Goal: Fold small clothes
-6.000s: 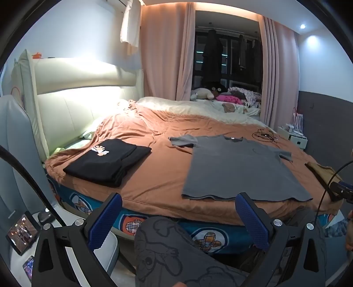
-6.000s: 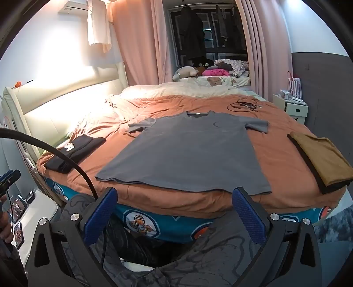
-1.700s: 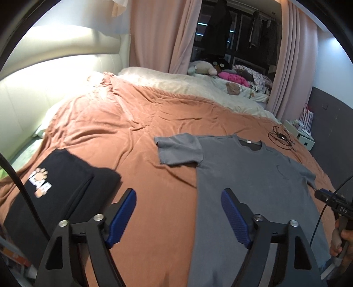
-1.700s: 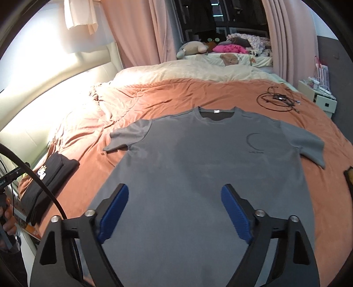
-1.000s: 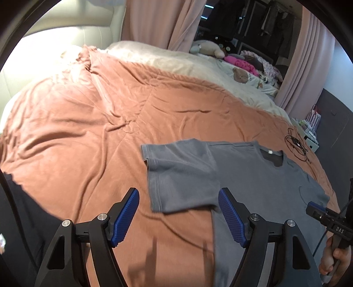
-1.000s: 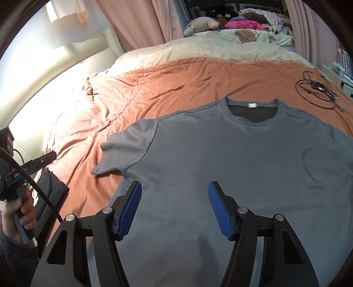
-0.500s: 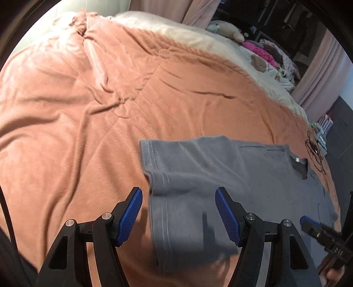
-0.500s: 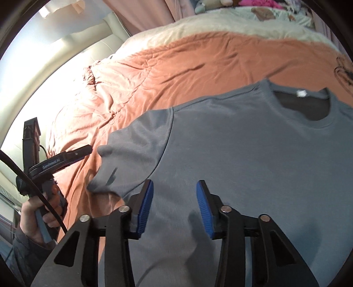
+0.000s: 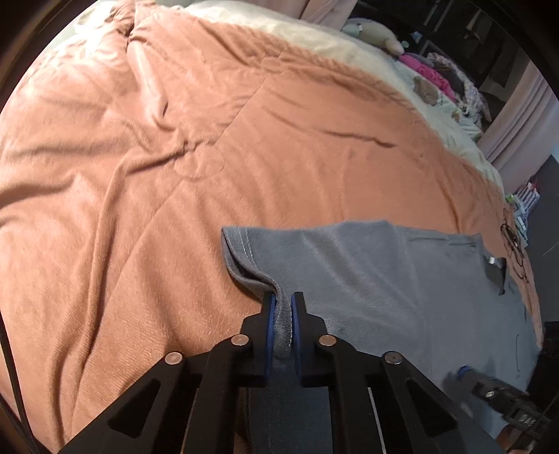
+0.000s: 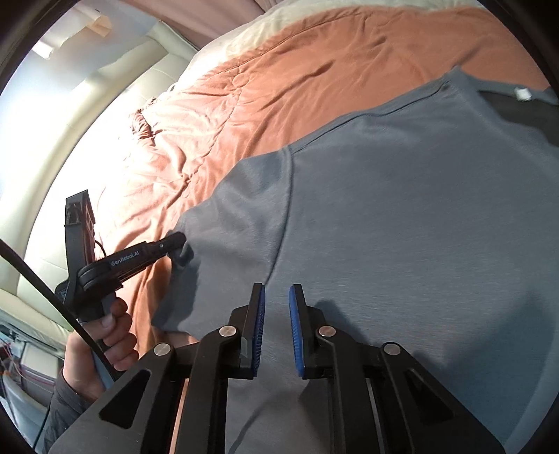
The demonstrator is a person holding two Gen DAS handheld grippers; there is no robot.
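Pinching the grey T-shirt (image 9: 377,279) sleeve hem (image 9: 283,316): left gripper (image 9: 282,307) | shirt body runs toward 2 o'clock | right gripper (image 10: 276,307) slightly parted, empty, over the chest.

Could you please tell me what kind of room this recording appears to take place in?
Almost certainly a bedroom: a wide bed under an orange blanket, a padded headboard, curtains and a stuffed toy at the far side.
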